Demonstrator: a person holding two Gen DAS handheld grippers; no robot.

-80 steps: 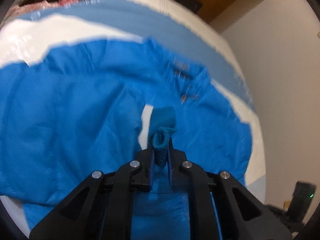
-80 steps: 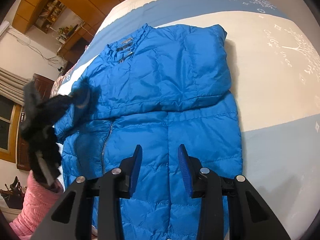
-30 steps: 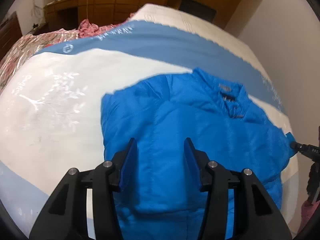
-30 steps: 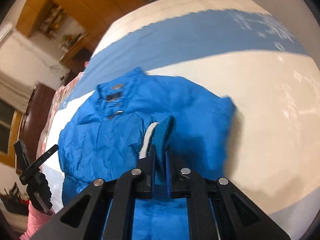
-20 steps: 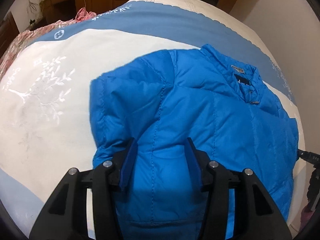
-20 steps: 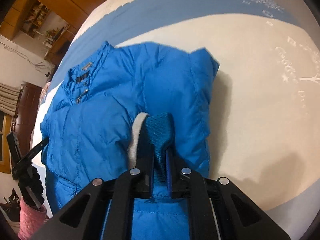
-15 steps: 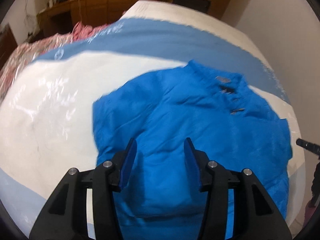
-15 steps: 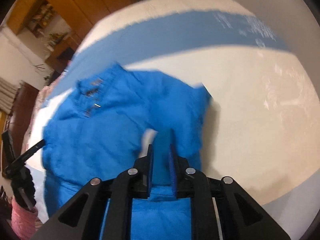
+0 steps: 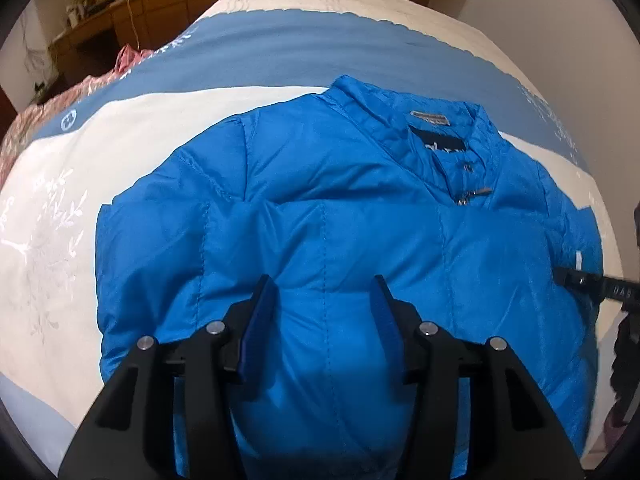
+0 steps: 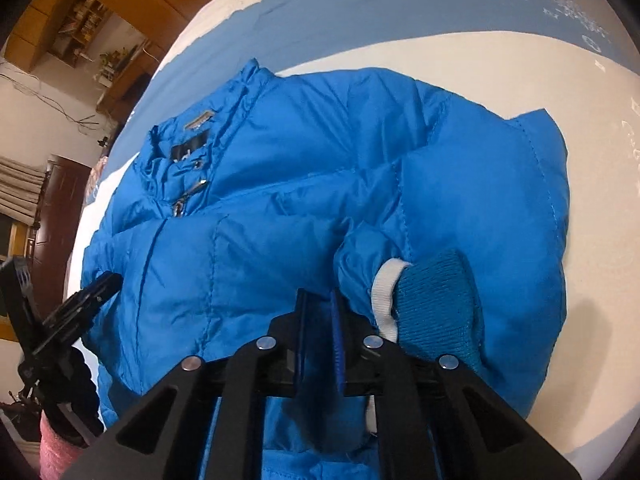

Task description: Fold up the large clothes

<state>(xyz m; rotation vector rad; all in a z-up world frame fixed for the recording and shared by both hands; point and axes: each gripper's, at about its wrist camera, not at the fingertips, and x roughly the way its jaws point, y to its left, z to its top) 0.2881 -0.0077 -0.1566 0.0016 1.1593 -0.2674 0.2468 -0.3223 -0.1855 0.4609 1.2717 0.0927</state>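
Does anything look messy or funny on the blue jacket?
A little. On the blue jacket, the knit cuff of the folded-in sleeve sticks up bunched beside the right gripper, not flat. Otherwise it lies fairly neat on the bedspread.

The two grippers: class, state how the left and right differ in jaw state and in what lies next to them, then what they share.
The left gripper has jaws spread wide; the right gripper has jaws almost closed.
The left gripper faces only the smooth quilted front of the jacket; the right gripper has the knitted cuff lying just beside it, outside the jaws.
Both are black with blue pads and sit over the blue jacket.
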